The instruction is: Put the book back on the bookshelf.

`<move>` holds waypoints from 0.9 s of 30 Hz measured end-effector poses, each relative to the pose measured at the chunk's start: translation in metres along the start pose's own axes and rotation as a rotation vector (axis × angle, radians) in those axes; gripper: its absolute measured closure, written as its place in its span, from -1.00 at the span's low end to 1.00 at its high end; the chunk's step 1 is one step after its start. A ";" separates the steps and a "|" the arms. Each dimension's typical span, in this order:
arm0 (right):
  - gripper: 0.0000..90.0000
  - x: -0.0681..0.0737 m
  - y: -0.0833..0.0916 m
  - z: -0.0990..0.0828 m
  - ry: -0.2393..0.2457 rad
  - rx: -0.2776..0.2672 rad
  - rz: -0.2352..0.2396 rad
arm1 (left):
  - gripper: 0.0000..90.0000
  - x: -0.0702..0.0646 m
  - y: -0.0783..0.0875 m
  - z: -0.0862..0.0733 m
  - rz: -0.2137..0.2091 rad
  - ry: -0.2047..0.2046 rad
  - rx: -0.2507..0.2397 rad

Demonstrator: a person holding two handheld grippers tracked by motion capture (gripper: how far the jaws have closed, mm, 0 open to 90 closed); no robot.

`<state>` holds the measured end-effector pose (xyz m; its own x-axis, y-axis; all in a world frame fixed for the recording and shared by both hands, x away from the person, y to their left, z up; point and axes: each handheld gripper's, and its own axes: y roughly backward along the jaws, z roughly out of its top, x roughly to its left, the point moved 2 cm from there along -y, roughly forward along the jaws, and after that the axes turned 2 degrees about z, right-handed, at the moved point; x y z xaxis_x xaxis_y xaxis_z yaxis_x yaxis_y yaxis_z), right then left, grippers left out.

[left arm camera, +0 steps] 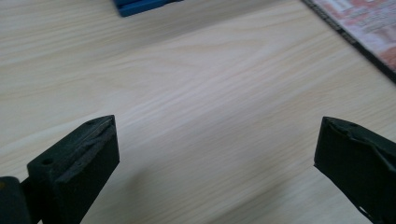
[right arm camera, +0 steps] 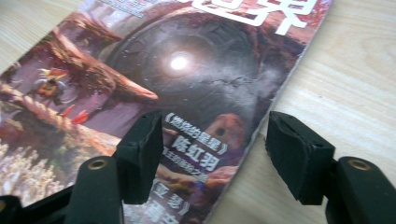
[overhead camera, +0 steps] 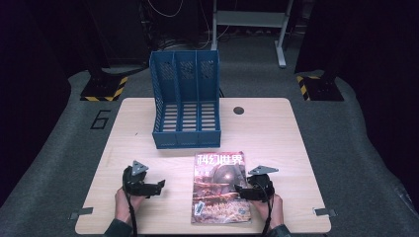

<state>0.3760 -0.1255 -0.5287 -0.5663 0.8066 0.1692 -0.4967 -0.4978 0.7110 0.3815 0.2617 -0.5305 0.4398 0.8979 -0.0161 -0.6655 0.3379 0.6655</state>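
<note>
Two grippers rested low over a pale wooden table [overhead camera: 276, 128], one in each of the person's hands at the near edge. Largest on the table was a blue file rack [overhead camera: 185, 98], standing upright toward the far side with three compartments opening toward the person; all three looked bare, slatted floors showing. Just in front of it, apart from its base, a magazine [overhead camera: 220, 190] lay flat, cover up, with a dark planet-like picture and white characters across the top. The right gripper [overhead camera: 248, 190] sat at the magazine's right edge, its jaws spread moderately wide and holding nothing; in the right gripper view one jaw was over the cover and the other over bare wood, straddling the edge. The left gripper [overhead camera: 159, 186] lay well left of the magazine, jaws wide apart over bare wood, gripping nothing.
</note>
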 end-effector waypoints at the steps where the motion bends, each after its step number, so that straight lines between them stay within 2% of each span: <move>1: -0.23 0.000 0.000 0.000 0.000 0.000 0.000 | -1.00 0.000 0.000 0.000 0.000 0.000 0.000; 5: -0.30 -0.007 0.002 0.010 0.029 0.027 0.007 | -1.00 -0.020 -0.010 0.004 -0.040 -0.033 0.018; 7: -0.31 -0.009 0.002 0.014 0.031 0.051 0.010 | -1.00 -0.031 -0.017 0.007 -0.055 -0.077 0.033; 9: -0.32 -0.010 0.001 0.016 0.028 0.062 0.016 | -1.00 -0.035 -0.019 0.008 -0.059 -0.081 0.031; 10: -0.32 -0.011 0.001 0.018 0.023 0.077 0.018 | -1.00 -0.037 -0.020 0.009 -0.063 -0.121 0.051; 11: -0.33 -0.013 -0.002 0.021 0.024 0.096 0.026 | -1.00 -0.041 -0.022 0.010 -0.060 -0.113 0.043; 13: -0.33 -0.014 -0.003 0.023 0.027 0.109 0.027 | -1.00 -0.045 -0.026 0.012 -0.065 -0.124 0.048; 14: -0.30 -0.014 -0.005 0.026 0.026 0.134 0.038 | -1.00 -0.046 -0.027 0.013 -0.074 -0.126 0.054; 16: -0.29 -0.015 -0.007 0.028 0.025 0.147 0.044 | -1.00 -0.051 -0.031 0.013 -0.069 -0.120 0.054; 17: -0.29 -0.015 -0.009 0.029 0.020 0.159 0.041 | -1.00 -0.051 -0.032 0.014 -0.075 -0.133 0.054; 18: -0.28 -0.015 -0.010 0.031 0.019 0.172 0.053 | -1.00 -0.054 -0.034 0.014 -0.071 -0.131 0.051; 19: -0.27 -0.015 -0.011 0.032 0.012 0.187 0.046 | -1.00 -0.054 -0.034 0.014 -0.081 -0.141 0.067; 20: -0.27 -0.015 -0.013 0.035 0.011 0.201 0.031 | -1.00 -0.056 -0.035 0.014 -0.074 -0.145 0.059; 24: -0.23 -0.016 -0.015 0.038 0.009 0.214 0.030 | -1.00 -0.060 -0.037 0.015 -0.068 -0.157 0.059; 26: -0.22 -0.016 -0.015 0.039 0.011 0.219 0.035 | -1.00 -0.063 -0.038 0.015 -0.077 -0.143 0.054; 27: -0.22 -0.016 -0.015 0.039 0.011 0.219 0.035 | -1.00 -0.063 -0.039 0.015 -0.068 -0.155 0.044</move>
<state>0.4182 -0.1184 -0.5158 -0.5882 0.7861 0.1897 -0.3227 -0.4432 0.8363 0.3889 0.1879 -0.5444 0.5730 0.8180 0.0509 -0.6056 0.3808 0.6987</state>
